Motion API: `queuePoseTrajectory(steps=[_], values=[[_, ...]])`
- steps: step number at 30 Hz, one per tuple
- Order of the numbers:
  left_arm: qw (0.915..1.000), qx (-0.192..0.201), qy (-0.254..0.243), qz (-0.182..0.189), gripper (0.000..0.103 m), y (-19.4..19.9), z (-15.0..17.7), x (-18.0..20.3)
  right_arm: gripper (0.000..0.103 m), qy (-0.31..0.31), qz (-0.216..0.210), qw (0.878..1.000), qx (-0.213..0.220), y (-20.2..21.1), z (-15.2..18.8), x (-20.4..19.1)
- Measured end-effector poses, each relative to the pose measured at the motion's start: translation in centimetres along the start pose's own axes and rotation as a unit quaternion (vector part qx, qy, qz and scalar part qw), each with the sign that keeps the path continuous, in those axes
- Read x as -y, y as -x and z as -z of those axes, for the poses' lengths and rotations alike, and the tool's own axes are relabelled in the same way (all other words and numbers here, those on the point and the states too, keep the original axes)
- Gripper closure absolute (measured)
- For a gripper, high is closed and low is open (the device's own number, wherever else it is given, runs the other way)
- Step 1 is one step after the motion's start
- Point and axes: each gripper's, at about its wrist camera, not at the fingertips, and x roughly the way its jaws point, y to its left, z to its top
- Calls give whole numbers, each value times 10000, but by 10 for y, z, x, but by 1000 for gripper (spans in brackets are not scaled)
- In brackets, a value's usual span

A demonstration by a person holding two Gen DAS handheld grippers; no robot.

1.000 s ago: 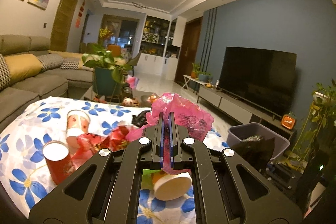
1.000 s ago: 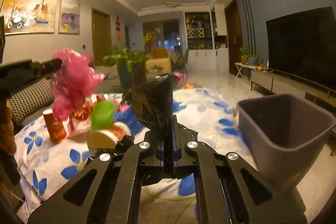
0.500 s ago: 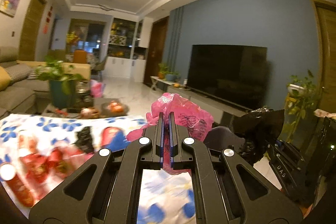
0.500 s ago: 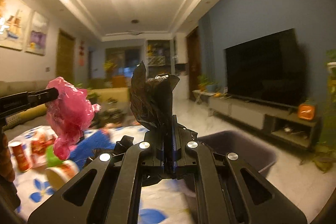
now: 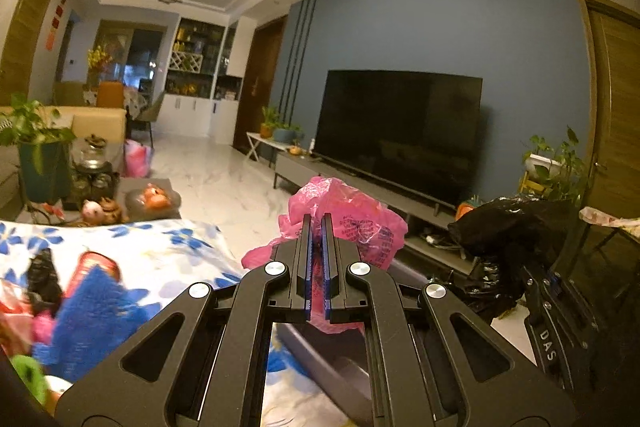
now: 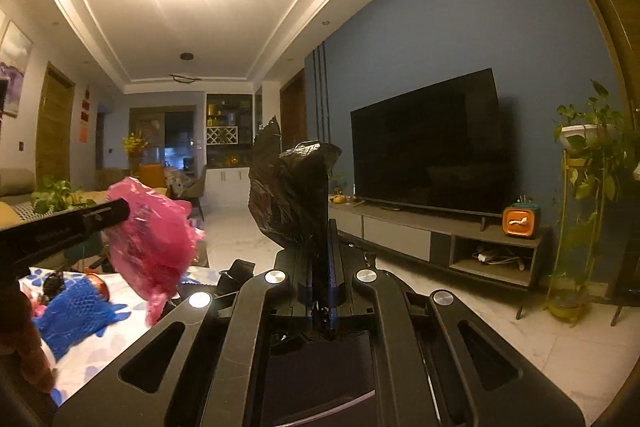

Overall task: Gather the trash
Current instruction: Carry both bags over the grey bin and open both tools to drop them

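Note:
My left gripper (image 5: 316,225) is shut on a crumpled pink plastic bag (image 5: 352,219), held up past the edge of the flower-print tablecloth (image 5: 168,255). Just below it lies the grey trash bin (image 5: 320,359), mostly hidden by the gripper body. My right gripper (image 6: 320,227) is shut on a crumpled black plastic bag (image 6: 292,187) that sticks upward. In the right wrist view the pink bag (image 6: 152,239) hangs at the left from the left gripper (image 6: 108,215). The black bag (image 5: 508,227) shows at the right of the left wrist view.
On the tablecloth lie a blue mesh piece (image 5: 92,315), a red cup (image 5: 96,263) and other litter. A TV (image 6: 428,151) on a low cabinet (image 6: 440,239) lines the blue wall. A plant stand (image 6: 588,187) is at the right, with marble floor (image 5: 216,187) between.
Both views have swung right, from the littered table toward the TV wall. The bin has slid from the right side to beneath the grippers. Both bags stay gripped.

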Motion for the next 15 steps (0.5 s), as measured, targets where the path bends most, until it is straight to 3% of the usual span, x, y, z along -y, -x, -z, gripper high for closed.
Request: queuePoseTrajectory(steps=[15], values=[[9976,-531,24,443,100,-65,31,2,97,-128,22,9994,-316,-32,17,4]])
